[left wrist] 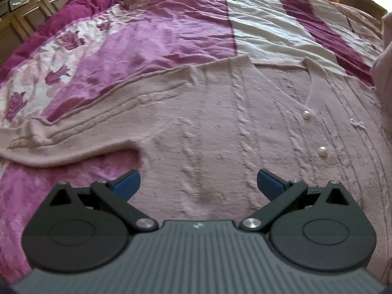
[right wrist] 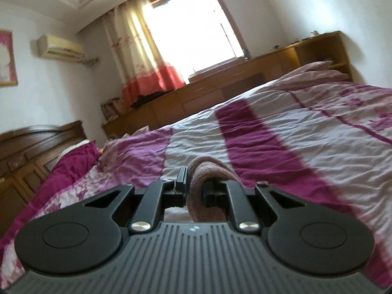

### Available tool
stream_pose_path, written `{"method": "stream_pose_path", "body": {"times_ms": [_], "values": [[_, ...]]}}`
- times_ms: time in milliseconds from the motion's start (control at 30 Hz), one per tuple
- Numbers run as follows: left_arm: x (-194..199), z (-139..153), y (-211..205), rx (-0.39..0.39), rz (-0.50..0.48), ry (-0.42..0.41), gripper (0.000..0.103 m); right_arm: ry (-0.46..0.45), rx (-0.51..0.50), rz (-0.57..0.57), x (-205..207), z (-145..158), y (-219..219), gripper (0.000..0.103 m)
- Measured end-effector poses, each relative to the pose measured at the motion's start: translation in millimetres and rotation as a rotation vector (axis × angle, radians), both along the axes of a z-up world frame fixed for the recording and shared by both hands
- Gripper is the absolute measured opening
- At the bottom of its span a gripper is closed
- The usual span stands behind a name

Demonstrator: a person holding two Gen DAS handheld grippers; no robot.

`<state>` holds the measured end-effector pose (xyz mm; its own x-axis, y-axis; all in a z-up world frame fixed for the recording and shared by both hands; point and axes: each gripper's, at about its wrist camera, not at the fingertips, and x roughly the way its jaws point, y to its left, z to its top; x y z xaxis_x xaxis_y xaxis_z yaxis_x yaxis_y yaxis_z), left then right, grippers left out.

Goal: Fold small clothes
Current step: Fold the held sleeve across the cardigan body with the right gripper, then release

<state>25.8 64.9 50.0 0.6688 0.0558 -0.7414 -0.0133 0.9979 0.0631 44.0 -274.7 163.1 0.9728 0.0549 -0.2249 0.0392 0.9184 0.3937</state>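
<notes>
A pale pink knit cardigan (left wrist: 220, 122) with pearl buttons (left wrist: 323, 151) lies spread front-up on the bed, one sleeve (left wrist: 73, 132) stretched out to the left. My left gripper (left wrist: 198, 183) is open and empty, hovering just above the cardigan's lower body. My right gripper (right wrist: 194, 183) is shut on a bunched fold of the pink knit (right wrist: 208, 171) and holds it lifted above the bedspread; the rest of the garment is hidden below this view. A raised piece of pink knit (left wrist: 384, 68) shows at the right edge of the left wrist view.
The bed has a purple, white and magenta bedspread (left wrist: 159, 36) with a floral panel (left wrist: 49, 73) at left. A wooden headboard (right wrist: 36, 142), a low wooden cabinet (right wrist: 220, 85) under the window, and pillows (right wrist: 318, 71) stand beyond the bed.
</notes>
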Motion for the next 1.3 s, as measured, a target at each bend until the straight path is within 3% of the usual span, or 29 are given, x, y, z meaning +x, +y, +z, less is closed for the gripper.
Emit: {"method": "stream_pose_path", "body": {"times_ms": [233, 433, 667, 833, 900, 967, 1033, 1200, 1300], "values": [[-0.9, -2.4, 22.7, -0.019, 0.046, 0.008, 0.103, 0.079, -0.045, 0.078, 20.8, -27.6, 80.7, 0.012], [-1.6, -5.7, 34.7, -0.03, 0.068, 0.017, 0.103, 0.188, -0.069, 0.151, 36.0, -75.6, 133.2, 0.012], [-1.5, -8.2, 39.5, -0.038, 0.083, 0.023, 0.103, 0.285, -0.092, 0.229, 39.9, -127.3, 167.8, 0.012], [-1.2, -9.5, 39.0, -0.038, 0.083, 0.025, 0.103, 0.343, -0.06, 0.266, 41.9, -144.4, 167.5, 0.014], [-0.9, -9.6, 38.8, -0.04, 0.084, 0.026, 0.103, 0.379, -0.032, 0.285, 42.0, -149.8, 163.9, 0.021], [-0.8, -9.2, 37.7, -0.045, 0.084, 0.028, 0.103, 0.427, 0.013, 0.32, 43.3, -155.9, 160.2, 0.045], [-0.9, -8.2, 36.1, -0.048, 0.08, 0.026, 0.103, 0.458, 0.082, 0.377, 45.8, -159.1, 155.4, 0.059], [0.6, -3.1, 29.0, -0.052, 0.057, 0.015, 0.103, 0.493, 0.203, 0.382, 37.4, -148.4, 141.8, 0.068], [2.4, 2.4, 22.9, -0.054, 0.037, 0.003, 0.103, 0.534, 0.182, 0.384, 28.3, -133.4, 135.7, 0.069]]}}
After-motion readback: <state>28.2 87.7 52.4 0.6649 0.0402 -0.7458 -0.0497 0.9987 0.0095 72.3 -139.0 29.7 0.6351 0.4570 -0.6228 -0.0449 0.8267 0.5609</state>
